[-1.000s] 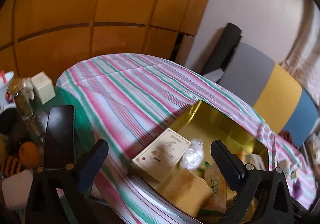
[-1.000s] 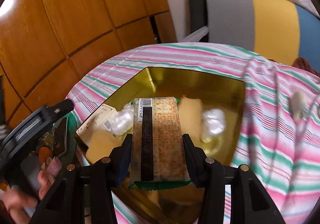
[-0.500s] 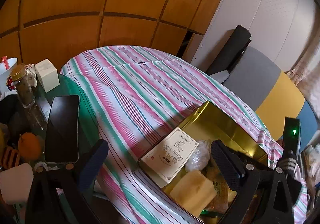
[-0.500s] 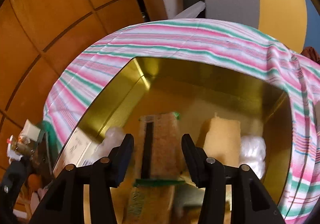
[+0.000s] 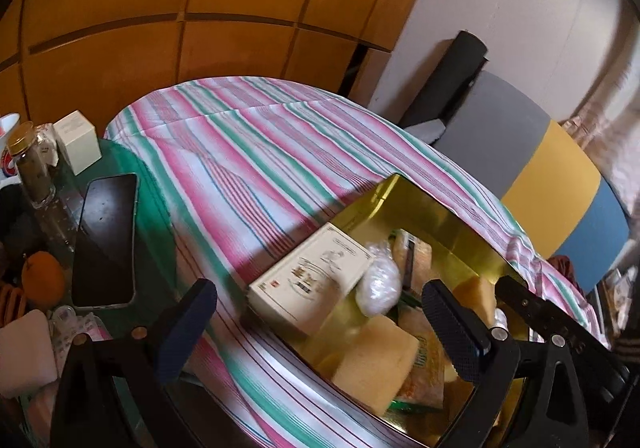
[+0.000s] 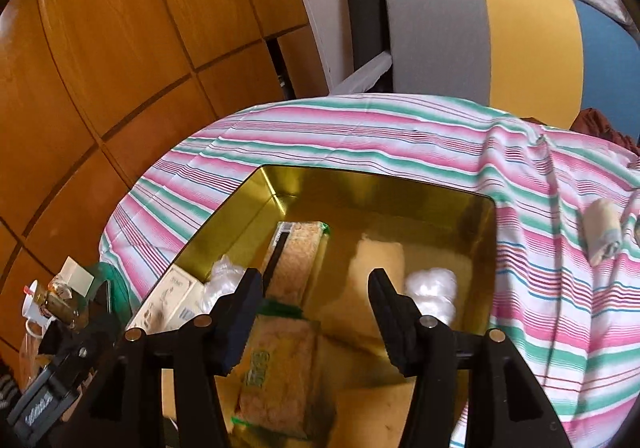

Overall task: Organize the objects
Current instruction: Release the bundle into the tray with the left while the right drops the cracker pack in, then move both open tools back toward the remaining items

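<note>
The brown cracker packet (image 6: 298, 260) has been released into the gold tin (image 6: 372, 188); right gripper (image 6: 316, 288) (fingers spread, empty) and left gripper (image 5: 316, 312) are open.

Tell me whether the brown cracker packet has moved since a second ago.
Yes. The brown cracker packet has left the open right gripper and now lies on the gold tin's floor, toward its far left corner.
</note>
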A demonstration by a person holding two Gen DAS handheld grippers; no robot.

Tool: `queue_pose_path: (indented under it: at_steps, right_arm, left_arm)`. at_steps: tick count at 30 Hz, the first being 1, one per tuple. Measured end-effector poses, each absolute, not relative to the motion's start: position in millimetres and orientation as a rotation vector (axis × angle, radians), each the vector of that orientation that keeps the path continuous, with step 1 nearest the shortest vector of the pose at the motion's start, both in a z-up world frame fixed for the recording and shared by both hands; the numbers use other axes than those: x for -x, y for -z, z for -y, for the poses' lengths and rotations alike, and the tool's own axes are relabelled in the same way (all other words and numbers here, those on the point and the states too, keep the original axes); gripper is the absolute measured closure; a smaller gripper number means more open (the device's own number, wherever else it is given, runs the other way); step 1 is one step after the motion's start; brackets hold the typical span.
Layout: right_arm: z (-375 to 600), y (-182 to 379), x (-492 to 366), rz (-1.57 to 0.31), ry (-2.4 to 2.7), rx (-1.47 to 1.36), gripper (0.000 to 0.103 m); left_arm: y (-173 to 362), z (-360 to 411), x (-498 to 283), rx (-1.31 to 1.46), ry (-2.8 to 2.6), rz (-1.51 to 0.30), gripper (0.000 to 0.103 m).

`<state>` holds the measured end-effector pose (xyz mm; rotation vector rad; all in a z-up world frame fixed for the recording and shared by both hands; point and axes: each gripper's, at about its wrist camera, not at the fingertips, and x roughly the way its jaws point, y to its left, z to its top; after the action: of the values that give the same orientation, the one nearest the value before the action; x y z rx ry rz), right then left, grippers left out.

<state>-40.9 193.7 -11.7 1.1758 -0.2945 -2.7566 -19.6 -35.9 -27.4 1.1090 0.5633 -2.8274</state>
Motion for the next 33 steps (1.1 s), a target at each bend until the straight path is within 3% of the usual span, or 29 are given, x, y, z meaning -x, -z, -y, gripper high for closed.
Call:
queue_pose_path:
  at_steps: [9,23,33]
  right_arm:
    - [-238,14,2,0.284,2.873,-1.172,0.047]
    - [-352,58,-62,0.573,3.024,-1.35,0.047]
    - [-411,68,-97,0.668,3.146,-1.412,0.047]
  left_arm:
    - [27,-2,11,-1.189,2.972,-0.491,0.0]
    - [29,-96,-26,-1.328,3.232,-0.101,0.0]
    - [26,-141,-49,-1.379,3.331,0.021,0.0]
